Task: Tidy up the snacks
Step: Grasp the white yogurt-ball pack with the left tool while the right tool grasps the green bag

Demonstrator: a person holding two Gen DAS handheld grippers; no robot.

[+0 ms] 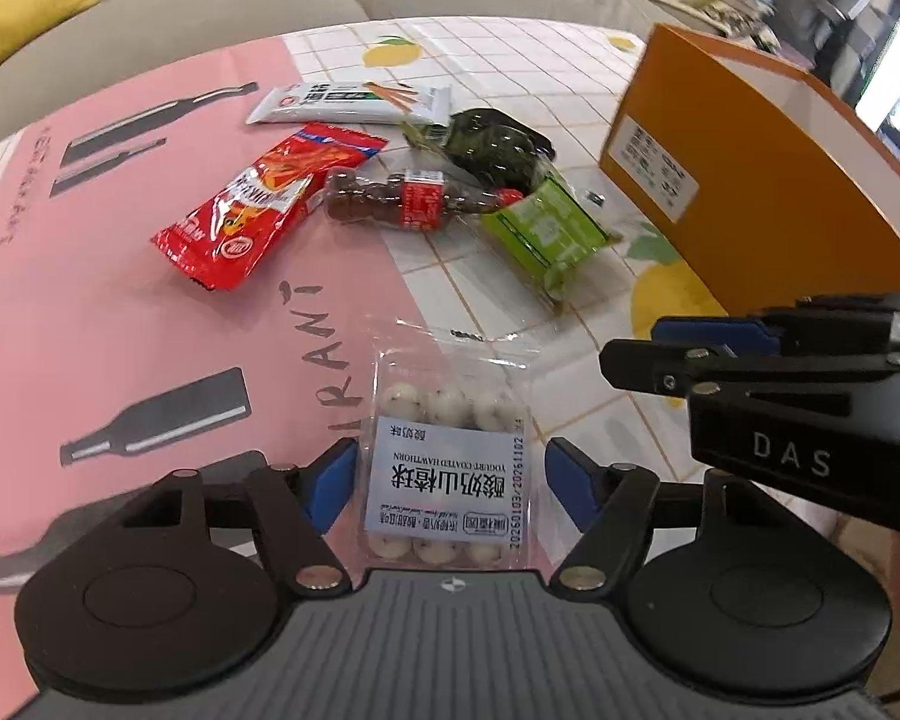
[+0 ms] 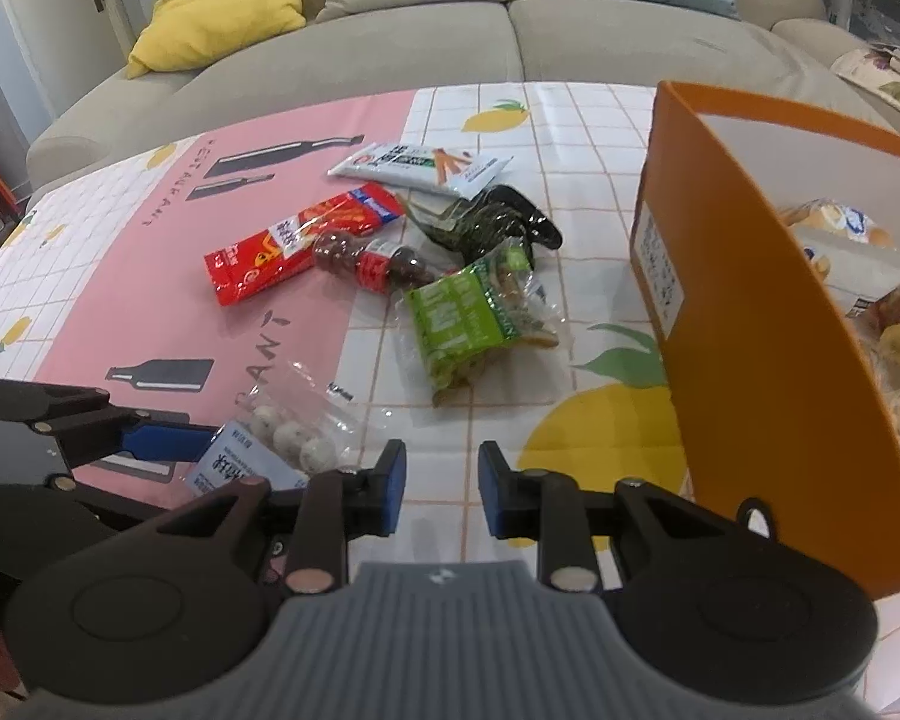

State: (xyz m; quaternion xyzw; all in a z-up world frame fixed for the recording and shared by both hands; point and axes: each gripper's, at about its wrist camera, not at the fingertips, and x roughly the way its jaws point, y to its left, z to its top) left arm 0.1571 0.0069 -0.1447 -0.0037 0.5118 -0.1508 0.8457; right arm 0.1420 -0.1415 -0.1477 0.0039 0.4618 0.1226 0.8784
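I'm over the table (image 2: pixel 570 120) with both tools; the orange box (image 2: pixel 768 324) at right is clearly the bin, with bagged snacks already inside, and the loose ones sit clustered mid-table within reach of it.

Current target, as I read it: the clear pack of yogurt-coated hawthorn balls (image 1: pixel 450 450). It lies flat on the cloth, label up, nearest to me and apart from the pile.

Left gripper (image 1: pixel 450 480): jaws spread, straddling the pack. The left blue pad (image 1: pixel 336 480) sits just at the pack's edge; the right pad stands clear with a visible gap. Can't tell if the left pad is touching. No pinch yet. The pack's long axis runs away from me, so I'm closing across its narrow side, which makes sense for a crinkly bag.

Right gripper (image 2: pixel 441 489): jaws drawn nearly together, nothing between them, parked just beside the left tool and near the box front. Looks idle, kept out of the left one's way.

Still loose further back: red stick pack (image 1: pixel 258 204), white stick pack (image 1: pixel 354 102), chocolate-ball bottle (image 1: pixel 408 201), green pack (image 1: pixel 546 234), dark green bag (image 1: pixel 492 144).
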